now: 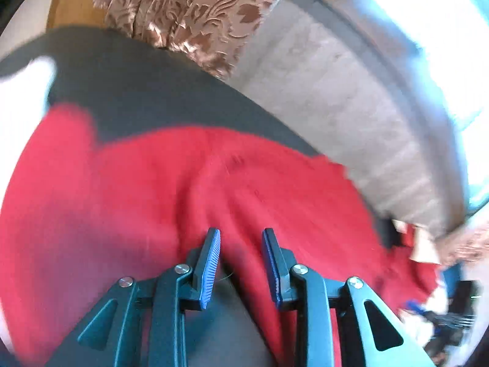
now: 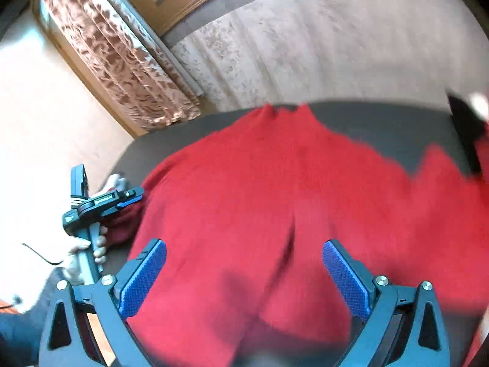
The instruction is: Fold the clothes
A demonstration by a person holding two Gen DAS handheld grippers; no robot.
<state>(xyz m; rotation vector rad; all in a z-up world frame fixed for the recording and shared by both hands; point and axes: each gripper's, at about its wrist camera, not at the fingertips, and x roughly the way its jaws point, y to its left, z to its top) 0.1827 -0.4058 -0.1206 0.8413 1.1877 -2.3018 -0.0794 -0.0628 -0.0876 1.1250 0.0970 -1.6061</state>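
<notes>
A red knitted garment (image 1: 189, 189) lies spread and rumpled over a dark grey table (image 1: 146, 98). My left gripper (image 1: 241, 260) has a bunched edge of the garment between its blue pads, and creases in the cloth run toward them. In the right wrist view the left gripper (image 2: 122, 202) is at the garment's left edge, held by a gloved hand (image 2: 97, 244). My right gripper (image 2: 244, 278) hovers over the red garment (image 2: 275, 189) with its pads far apart and nothing pressed between them. Both views are motion-blurred.
A brown patterned curtain (image 1: 189, 12) and a pale textured curtain (image 2: 321, 46) hang behind the table's far edge. A bright window (image 1: 443, 30) is at the right. A black object (image 2: 464, 128) sits at the table's right end.
</notes>
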